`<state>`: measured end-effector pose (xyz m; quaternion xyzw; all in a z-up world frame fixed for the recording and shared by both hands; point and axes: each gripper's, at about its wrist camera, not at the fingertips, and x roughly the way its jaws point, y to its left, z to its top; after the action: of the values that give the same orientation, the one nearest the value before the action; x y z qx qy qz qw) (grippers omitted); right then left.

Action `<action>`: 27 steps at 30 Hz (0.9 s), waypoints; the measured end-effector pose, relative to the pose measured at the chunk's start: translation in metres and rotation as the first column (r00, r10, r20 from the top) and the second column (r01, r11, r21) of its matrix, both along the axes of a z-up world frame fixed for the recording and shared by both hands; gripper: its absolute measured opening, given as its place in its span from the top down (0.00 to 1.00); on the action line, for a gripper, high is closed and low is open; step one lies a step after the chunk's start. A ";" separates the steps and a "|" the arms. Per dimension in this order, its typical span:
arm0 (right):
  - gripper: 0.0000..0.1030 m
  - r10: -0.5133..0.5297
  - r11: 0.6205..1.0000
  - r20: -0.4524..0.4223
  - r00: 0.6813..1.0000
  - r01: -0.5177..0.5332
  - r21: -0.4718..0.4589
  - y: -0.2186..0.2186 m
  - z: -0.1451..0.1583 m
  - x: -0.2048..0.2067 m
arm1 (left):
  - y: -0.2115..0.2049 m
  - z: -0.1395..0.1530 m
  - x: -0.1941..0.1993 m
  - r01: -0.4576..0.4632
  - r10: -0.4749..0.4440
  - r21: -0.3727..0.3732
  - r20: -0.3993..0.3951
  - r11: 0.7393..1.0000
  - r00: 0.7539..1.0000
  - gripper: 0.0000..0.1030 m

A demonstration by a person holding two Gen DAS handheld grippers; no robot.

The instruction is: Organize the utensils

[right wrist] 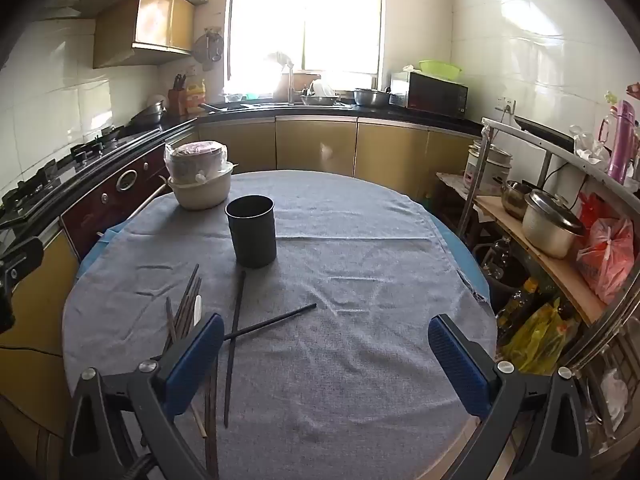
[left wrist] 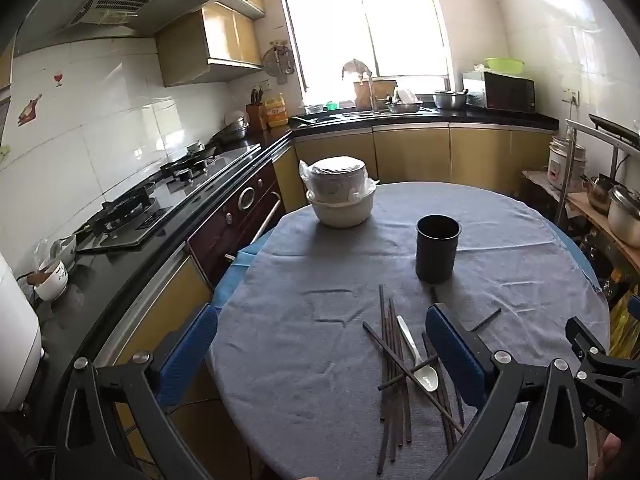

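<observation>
Kitchen, bright window behind, round table (left wrist: 320, 248) under grey cloth. Black cup (left wrist: 437, 249) upright mid-table, stacked white bowls (left wrist: 340, 196) beyond it at far left edge. Dark chopsticks (left wrist: 394, 364) heaped loose on near side, white spoon (left wrist: 418, 360) lying among them; two more chopsticks (right wrist: 240, 328) crossed just beside heap. Left gripper (left wrist: 320, 352) above near edge, jaws spread wide, nothing between. Right gripper (right wrist: 326, 356) likewise wide apart, empty, over bare cloth right of crossed pair.
</observation>
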<state>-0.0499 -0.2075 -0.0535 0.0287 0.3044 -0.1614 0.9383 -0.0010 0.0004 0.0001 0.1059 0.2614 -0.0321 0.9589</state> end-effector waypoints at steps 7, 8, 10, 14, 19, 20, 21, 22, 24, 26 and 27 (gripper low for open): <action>0.00 -0.001 1.000 0.009 1.000 0.001 0.013 0.002 0.001 0.002 | 0.005 -0.001 -0.002 0.000 0.000 -0.007 -0.004 1.000 1.000 0.00; 0.00 -0.001 1.000 0.009 1.000 0.001 0.016 0.003 0.001 0.003 | 0.004 -0.001 -0.004 0.003 -0.003 -0.006 -0.006 1.000 1.000 0.00; 0.00 0.001 1.000 0.011 1.000 -0.001 0.019 0.003 0.003 0.002 | 0.012 0.000 0.002 -0.024 0.023 -0.029 -0.021 0.999 1.000 0.00; 0.00 -0.002 1.000 0.008 1.000 0.002 0.012 0.010 0.001 0.000 | 0.015 -0.007 0.004 -0.025 0.024 -0.032 -0.031 0.999 0.999 0.00; 0.00 -0.002 1.000 -0.004 1.000 0.002 0.028 0.008 -0.002 0.002 | 0.015 -0.011 0.005 -0.029 0.028 -0.028 -0.043 0.999 0.999 0.00; 0.00 -0.003 1.000 -0.007 1.000 0.003 0.031 0.008 -0.002 0.003 | 0.016 -0.011 0.005 -0.029 0.028 -0.029 -0.044 0.999 0.999 0.00; 0.00 -0.004 0.999 -0.008 1.000 0.004 0.033 0.007 -0.002 0.003 | 0.016 -0.012 0.005 -0.030 0.028 -0.030 -0.046 0.999 0.999 0.00; 0.00 -0.005 0.999 -0.010 1.000 0.005 0.034 0.007 -0.003 0.003 | 0.016 -0.012 0.005 -0.031 0.029 -0.031 -0.046 0.999 0.999 0.00; 0.00 -0.005 0.999 -0.014 1.000 0.005 0.035 0.008 -0.004 0.004 | 0.017 -0.012 0.005 -0.031 0.029 -0.031 -0.047 0.999 0.998 0.00; 0.00 -0.003 0.999 -0.016 1.000 0.004 0.037 0.008 -0.005 0.005 | 0.017 -0.013 0.005 -0.030 0.028 -0.032 -0.048 0.999 0.998 0.00; 0.00 -0.003 0.999 -0.018 1.000 0.003 0.037 0.008 -0.005 0.005 | 0.017 -0.013 0.005 -0.029 0.028 -0.032 -0.049 0.999 0.998 0.00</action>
<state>-0.0450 -0.1992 -0.0589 0.0451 0.3158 -0.1574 0.9346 0.0039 0.0171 -0.0132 0.0854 0.2855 -0.0253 0.9542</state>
